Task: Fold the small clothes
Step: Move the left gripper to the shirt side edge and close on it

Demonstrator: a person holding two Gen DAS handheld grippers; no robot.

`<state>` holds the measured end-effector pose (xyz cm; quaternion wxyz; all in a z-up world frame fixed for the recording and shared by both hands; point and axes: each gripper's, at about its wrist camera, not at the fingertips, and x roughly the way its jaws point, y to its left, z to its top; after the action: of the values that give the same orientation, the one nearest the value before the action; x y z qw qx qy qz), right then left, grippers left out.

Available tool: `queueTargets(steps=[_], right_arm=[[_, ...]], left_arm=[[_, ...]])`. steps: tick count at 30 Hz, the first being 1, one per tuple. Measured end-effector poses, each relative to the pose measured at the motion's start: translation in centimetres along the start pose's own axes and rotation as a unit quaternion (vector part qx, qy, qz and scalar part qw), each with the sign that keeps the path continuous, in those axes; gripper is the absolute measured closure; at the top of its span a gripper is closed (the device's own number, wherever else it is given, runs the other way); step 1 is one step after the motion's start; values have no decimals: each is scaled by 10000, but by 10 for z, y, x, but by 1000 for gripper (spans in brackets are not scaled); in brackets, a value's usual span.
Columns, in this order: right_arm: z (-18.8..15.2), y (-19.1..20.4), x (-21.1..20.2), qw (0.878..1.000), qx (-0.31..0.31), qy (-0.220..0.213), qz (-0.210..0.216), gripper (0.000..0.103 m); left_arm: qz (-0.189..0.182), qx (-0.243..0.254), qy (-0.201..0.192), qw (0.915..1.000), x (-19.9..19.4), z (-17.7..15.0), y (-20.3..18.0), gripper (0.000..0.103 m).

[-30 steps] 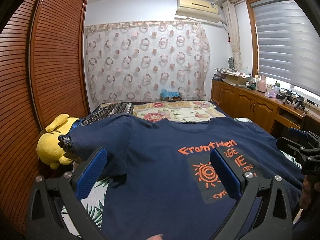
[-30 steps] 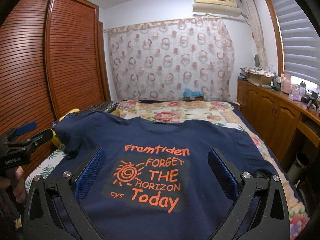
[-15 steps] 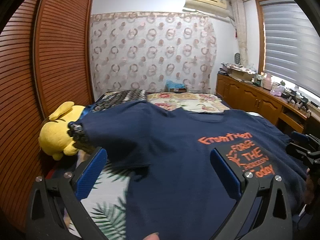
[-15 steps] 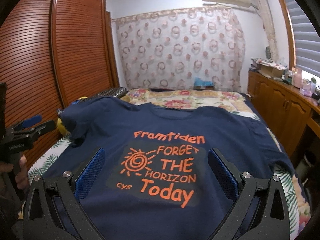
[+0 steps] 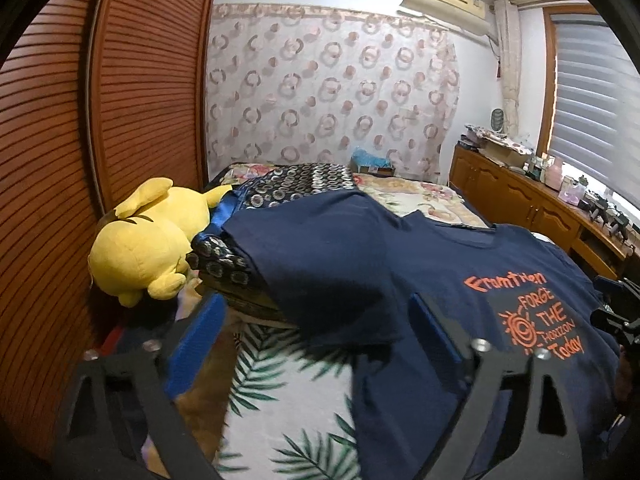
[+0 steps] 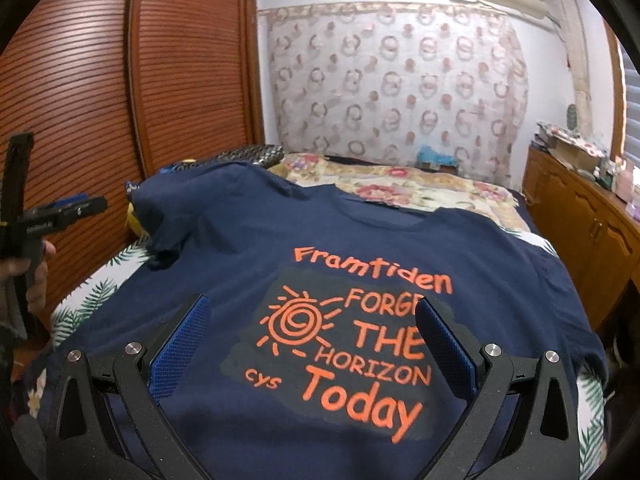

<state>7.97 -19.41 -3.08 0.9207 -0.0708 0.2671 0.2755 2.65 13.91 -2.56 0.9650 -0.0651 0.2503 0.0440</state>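
Navy T-shirt [image 6: 360,248] lies face-up and spread on the bed [image 6: 420,188], orange print reading "Framtiden / FORGET THE HORIZON / Today" toward the near end. Right wrist view looks down the middle of the shirt: right gripper [image 6: 312,332] hovers over the print, jaws spread wide, blue pads apart with nothing between them and no pad pressing cloth. This view shows the whole print, the neckline and both shoulders; the shirt's far-left sleeve [image 6: 160,216] is rucked up against a dark patterned cushion [image 6: 248,154]. At that view's left edge the left gripper [image 6: 60,216] shows side-on, carried in a hand [image 6: 24,276], off the bed's side beside the louvered wardrobe doors [image 6: 80,92]. Left wrist view adds what the other cannot see: a yellow plush toy [image 5: 148,240] lying against the cushion [image 5: 224,264], the sleeve [image 5: 320,256] draped over that cushion, and the palm-leaf bedsheet [image 5: 288,400] bare beside the shirt's left edge [image 5: 360,380]. Left gripper [image 5: 316,328] jaws are closing but still parted; the sleeve hem and sheet lie ahead of and below the gap, and no pad presses on cloth. Frame is motion-blurred low down. The right gripper's black tip [image 5: 616,312] pokes in at this view's right edge. A wooden sideboard [image 5: 532,208] with clutter runs under the window blind [image 5: 596,92]; a ring-patterned curtain [image 5: 332,92] hangs behind the bed.
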Motion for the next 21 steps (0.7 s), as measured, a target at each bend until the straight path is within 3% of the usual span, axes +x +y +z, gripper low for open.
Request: queueTargets(steps=[8, 13, 21], right_arm=[[14, -2, 35, 9993, 42, 245, 297, 0], [17, -1, 54, 9980, -16, 428, 458, 0], [25, -5, 71, 9967, -77, 512, 629, 0]], left_arm=[[-348, -245, 421, 9982, 42, 1, 18, 51], [-279, -337, 578, 9974, 60, -5, 23, 52], [-329, -234, 484, 9980, 64, 2, 23, 53]])
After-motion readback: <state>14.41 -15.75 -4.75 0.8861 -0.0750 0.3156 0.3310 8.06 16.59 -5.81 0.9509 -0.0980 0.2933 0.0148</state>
